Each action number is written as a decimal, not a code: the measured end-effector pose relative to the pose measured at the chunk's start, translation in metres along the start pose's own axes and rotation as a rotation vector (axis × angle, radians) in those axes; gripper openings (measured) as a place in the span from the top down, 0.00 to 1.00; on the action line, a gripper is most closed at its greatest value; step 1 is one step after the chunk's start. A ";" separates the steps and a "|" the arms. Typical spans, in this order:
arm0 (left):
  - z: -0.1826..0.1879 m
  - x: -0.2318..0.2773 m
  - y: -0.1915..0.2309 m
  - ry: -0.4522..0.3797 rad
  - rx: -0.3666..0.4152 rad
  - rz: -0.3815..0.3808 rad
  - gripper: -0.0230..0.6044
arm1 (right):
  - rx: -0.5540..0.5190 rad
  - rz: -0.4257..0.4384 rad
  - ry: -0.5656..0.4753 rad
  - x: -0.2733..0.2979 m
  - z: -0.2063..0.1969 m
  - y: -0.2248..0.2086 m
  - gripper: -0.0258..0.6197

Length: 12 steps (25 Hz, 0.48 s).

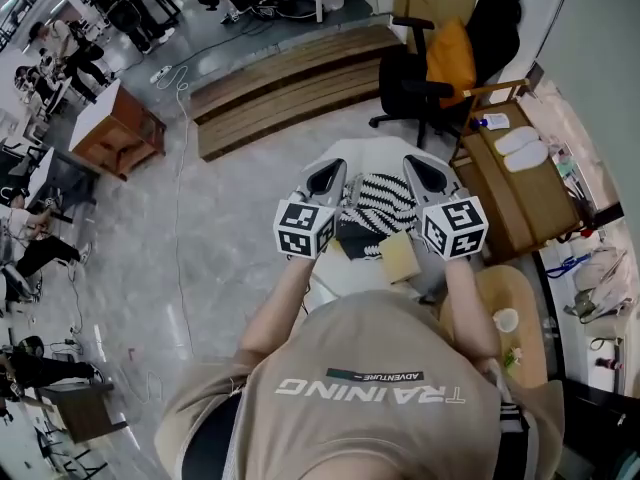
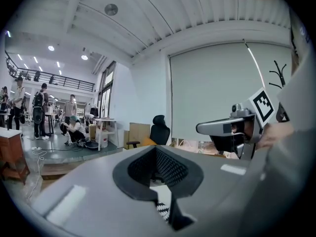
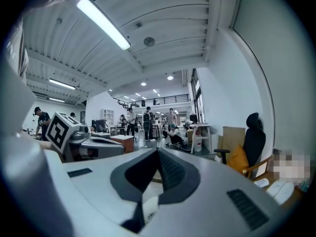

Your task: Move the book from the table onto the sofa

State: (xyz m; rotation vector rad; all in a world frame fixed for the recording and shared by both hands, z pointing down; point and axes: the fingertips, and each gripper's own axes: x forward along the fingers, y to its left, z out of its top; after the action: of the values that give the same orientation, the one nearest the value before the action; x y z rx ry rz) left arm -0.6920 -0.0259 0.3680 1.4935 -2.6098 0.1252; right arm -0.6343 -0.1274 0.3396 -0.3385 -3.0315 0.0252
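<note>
My left tongs at 11 o'clock, right tongs at 1 o'clock: both jaws pressed together, gripping nothing, held level. At 12 o'clock, zebra-striped book lying on white table between them, tan pad beside it.

White table — striped item and tan book on top.

Left gripper and right gripper: grey shells, black pads, each cube marked with black-and-white squares. Patterned item: black-and-white zigzag stripes. Near it, square item: plain tan. Table: white. Far right, chair: black, with orange cushion. Floor: glossy grey. Person's shirt: tan, white lettering.
</note>
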 end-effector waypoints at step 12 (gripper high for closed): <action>-0.020 -0.003 -0.009 0.032 -0.035 -0.037 0.97 | 0.038 0.008 0.003 -0.006 -0.016 0.004 0.95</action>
State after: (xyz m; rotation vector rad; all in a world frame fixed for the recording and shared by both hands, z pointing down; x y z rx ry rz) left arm -0.6811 -0.0248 0.3871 1.5145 -2.5450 0.0979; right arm -0.6262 -0.1245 0.3546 -0.3477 -3.0223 0.0827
